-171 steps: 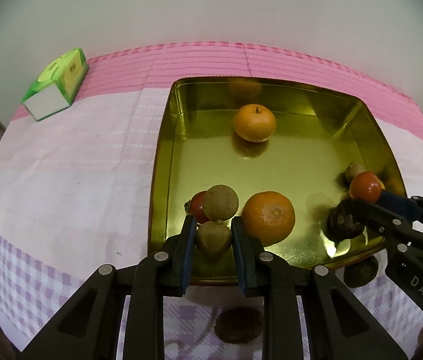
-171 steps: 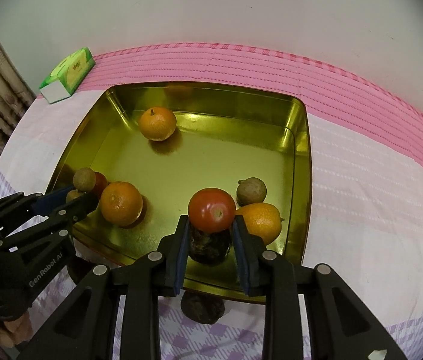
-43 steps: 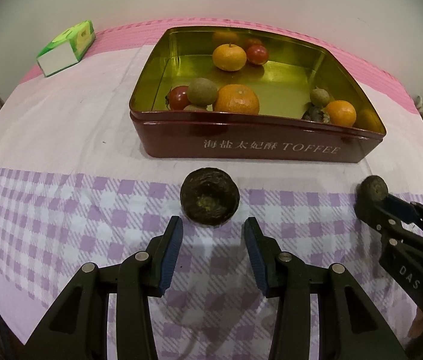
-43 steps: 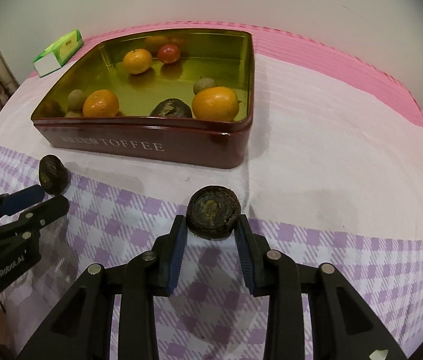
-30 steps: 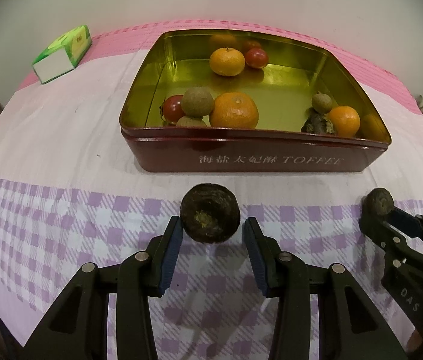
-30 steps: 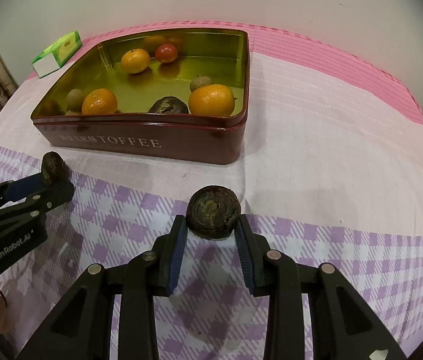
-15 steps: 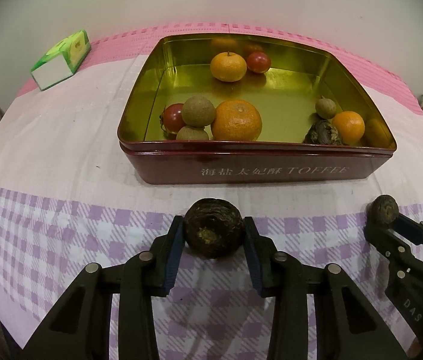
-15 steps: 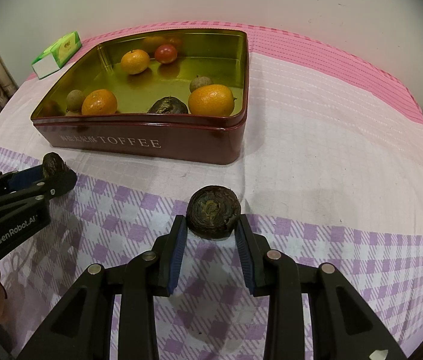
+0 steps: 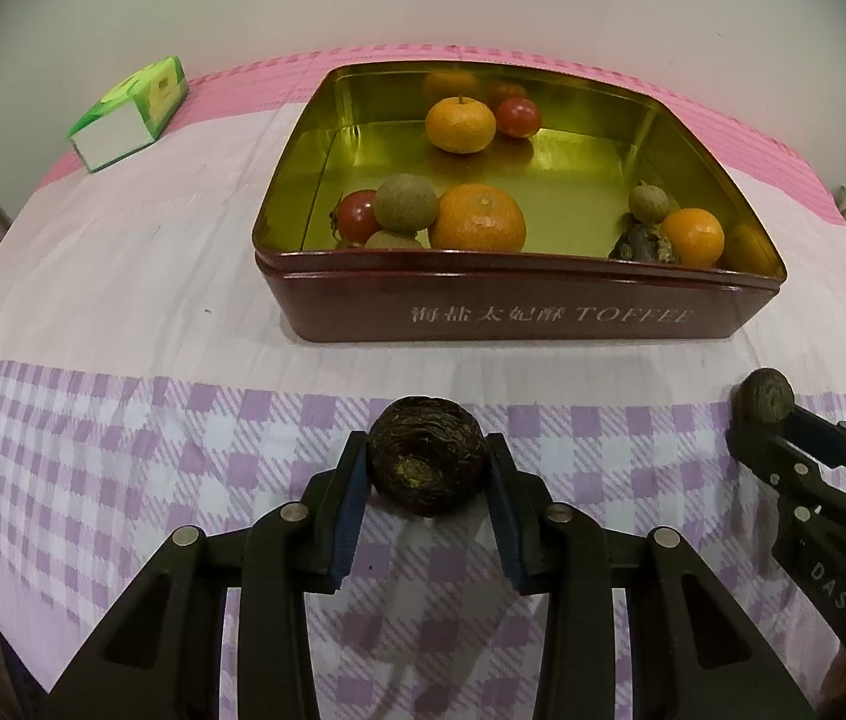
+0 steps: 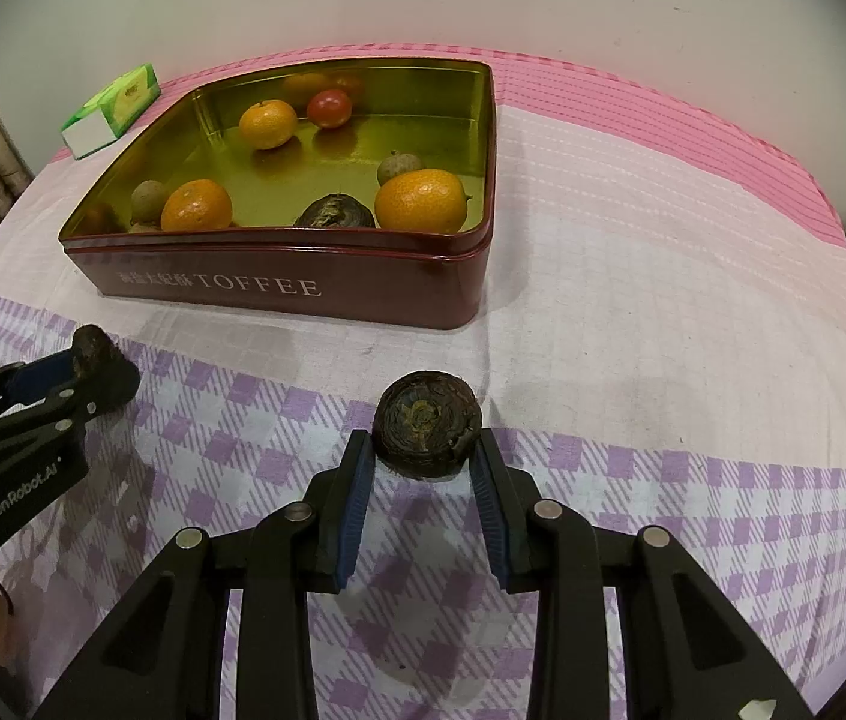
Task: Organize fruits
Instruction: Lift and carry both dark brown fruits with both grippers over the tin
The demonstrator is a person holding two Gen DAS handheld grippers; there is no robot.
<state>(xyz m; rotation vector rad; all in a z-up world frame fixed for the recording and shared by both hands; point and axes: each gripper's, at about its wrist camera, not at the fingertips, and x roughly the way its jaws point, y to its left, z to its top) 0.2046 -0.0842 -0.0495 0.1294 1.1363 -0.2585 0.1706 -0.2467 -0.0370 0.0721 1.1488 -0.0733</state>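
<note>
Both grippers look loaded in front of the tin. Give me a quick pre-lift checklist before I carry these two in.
1. Left gripper fingers pressing its dark wrinkled fruit: ok.
2. Right gripper clamped on the other dark fruit: ok.
3. Fruits centred between the fingers: ok.
4. Toffee tin open, no lid: ok.
5. Bare floor space in the tin's middle: ok.
6. Fruits clear of the tablecloth: cannot tell.

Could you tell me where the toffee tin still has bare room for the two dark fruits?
The toffee tin has a bare gold floor in the middle, between the back orange, the front orange and the right-hand cluster around the small orange. The back right corner is free too. The front left and front right corners are crowded.
</note>
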